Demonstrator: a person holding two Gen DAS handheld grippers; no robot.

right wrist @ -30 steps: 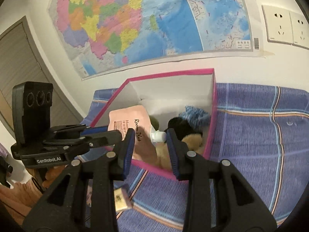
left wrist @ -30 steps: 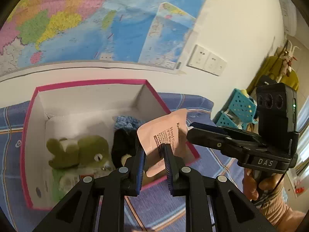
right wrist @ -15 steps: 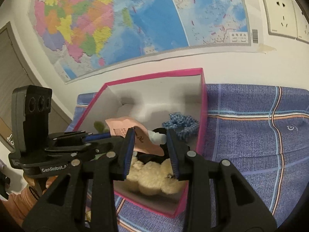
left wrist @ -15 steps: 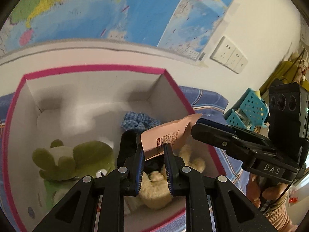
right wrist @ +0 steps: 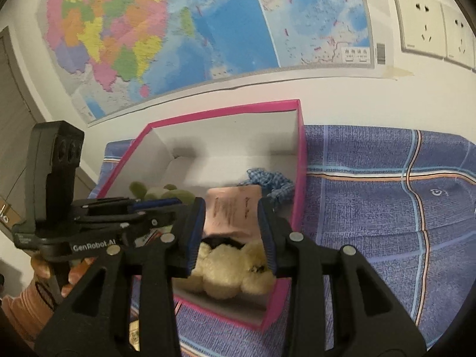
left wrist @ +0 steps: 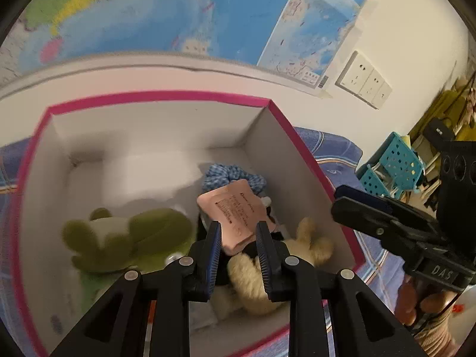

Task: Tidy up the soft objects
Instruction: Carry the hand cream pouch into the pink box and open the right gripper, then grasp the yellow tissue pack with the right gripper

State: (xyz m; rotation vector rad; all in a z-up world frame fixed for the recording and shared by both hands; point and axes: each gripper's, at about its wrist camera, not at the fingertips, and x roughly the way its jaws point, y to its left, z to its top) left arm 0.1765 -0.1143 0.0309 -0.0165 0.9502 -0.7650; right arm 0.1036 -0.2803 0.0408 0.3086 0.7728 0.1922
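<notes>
Two grippers hover at the pink-rimmed box, and the step in hand looks like the release of the pink pouch into it. The left gripper has its fingers apart, the pouch lying between and just beyond them on top of the black soft item, so it appears let go or nearly so; I judge the clean way to finish is to draw straight back and up without catching the pouch's near edge. The right gripper also has its fingers apart and clamps nothing; seen from its camera, it hangs over the near right corner of the box, above the cream plush. It should stay clear of the pouch while the left withdraws. Inside the box, a green frog plush lies on the left, the cream plush at the near right, the black item between them, and a blue checked scrunchie sits farther back, touching the pouch's far end. The far left of the box floor is bare. Under the box lies a blue plaid cloth.
</notes>
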